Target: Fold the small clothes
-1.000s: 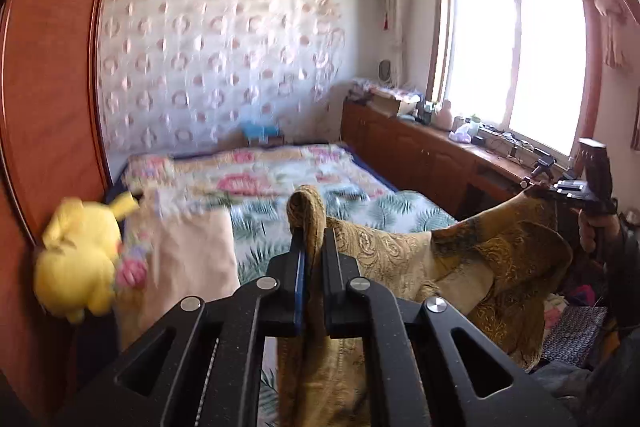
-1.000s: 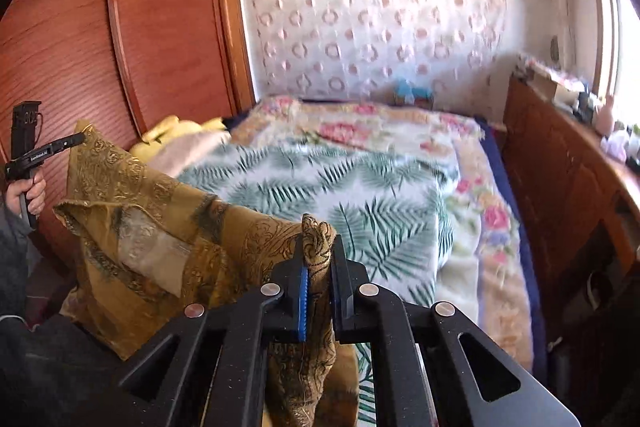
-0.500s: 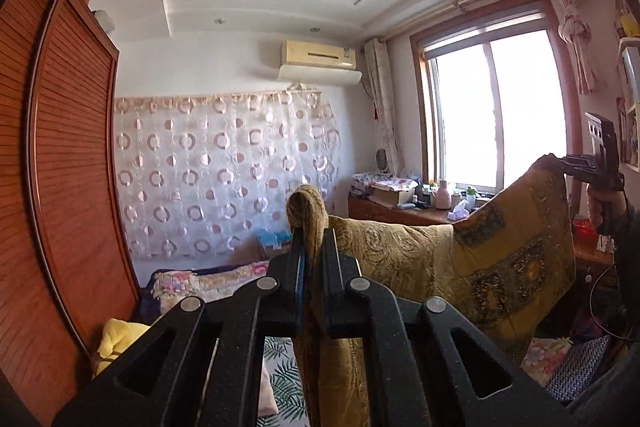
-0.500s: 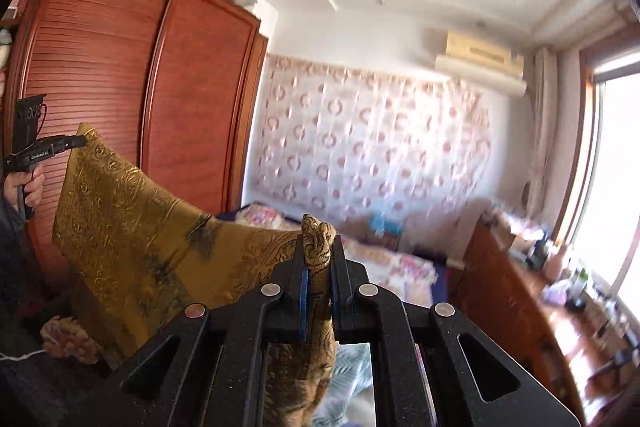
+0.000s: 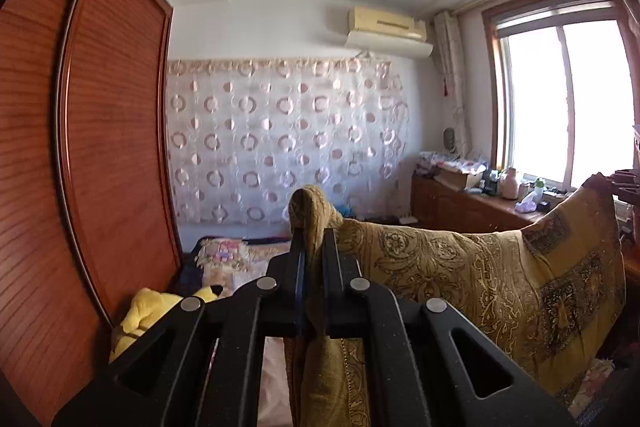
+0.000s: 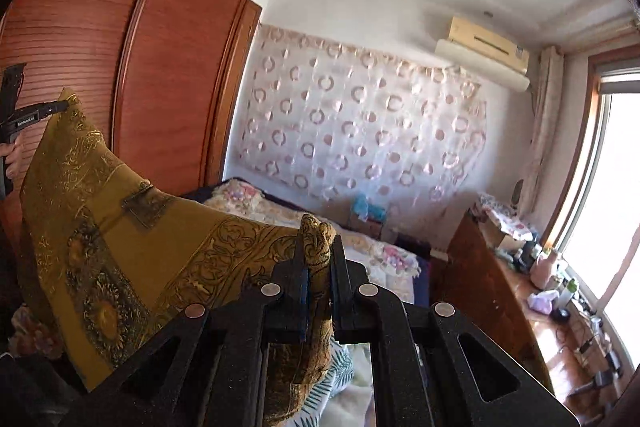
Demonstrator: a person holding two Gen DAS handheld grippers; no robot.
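Mustard patterned cloth (image 5: pixel 460 267) hangs stretched between the left gripper (image 5: pixel 313 255) and right gripper (image 6: pixel 319 259), each clamped tight on a corner. Spreading looks underway above the bed (image 6: pixel 384 251); next, lay it flat.

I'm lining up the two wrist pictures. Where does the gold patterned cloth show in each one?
Left wrist view: the gold patterned cloth runs from the left gripper at bottom centre out to the right edge.
Right wrist view: it stretches from the right gripper at bottom centre to the left edge.
Shared landmark: the air conditioner above the circle-patterned curtain.
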